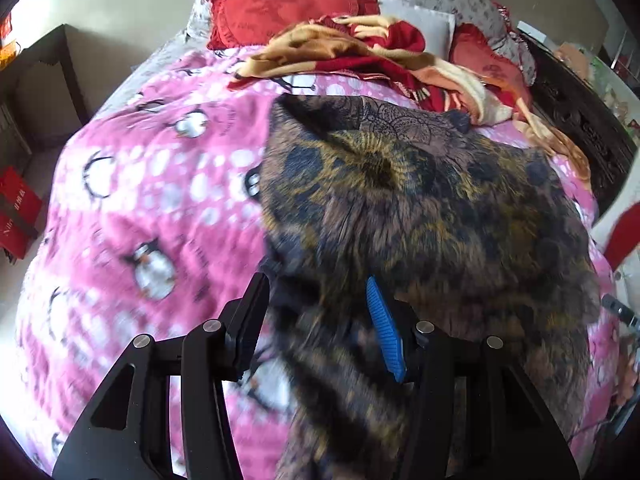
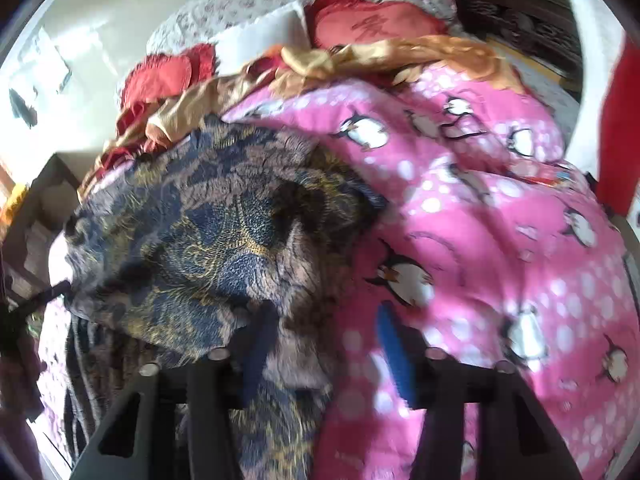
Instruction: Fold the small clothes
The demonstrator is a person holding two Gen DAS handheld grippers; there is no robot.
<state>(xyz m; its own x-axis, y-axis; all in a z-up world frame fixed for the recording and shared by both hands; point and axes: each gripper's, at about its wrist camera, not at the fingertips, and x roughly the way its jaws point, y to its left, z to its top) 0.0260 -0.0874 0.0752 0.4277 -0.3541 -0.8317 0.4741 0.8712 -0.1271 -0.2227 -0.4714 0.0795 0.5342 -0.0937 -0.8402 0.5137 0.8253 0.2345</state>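
Daylight fills both of my wrist views, bright and warm. It pours in from the upper left, where the pale floor (image 2: pixel 80 40) washes out to white glare. Motion blur smears the near field — my fingers (image 1: pixel 384 332) and the dark patterned cloth (image 1: pixel 420 220) draped by them look streaked, and the pink penguin quilt (image 1: pixel 152 200) softens toward the bottom. The red cushions (image 1: pixel 280 0) far back look sharper. Fisheye bending curves every edge, and the corners fall to black. Soft shadows sit in the cloth's folds — deepest in the right view.
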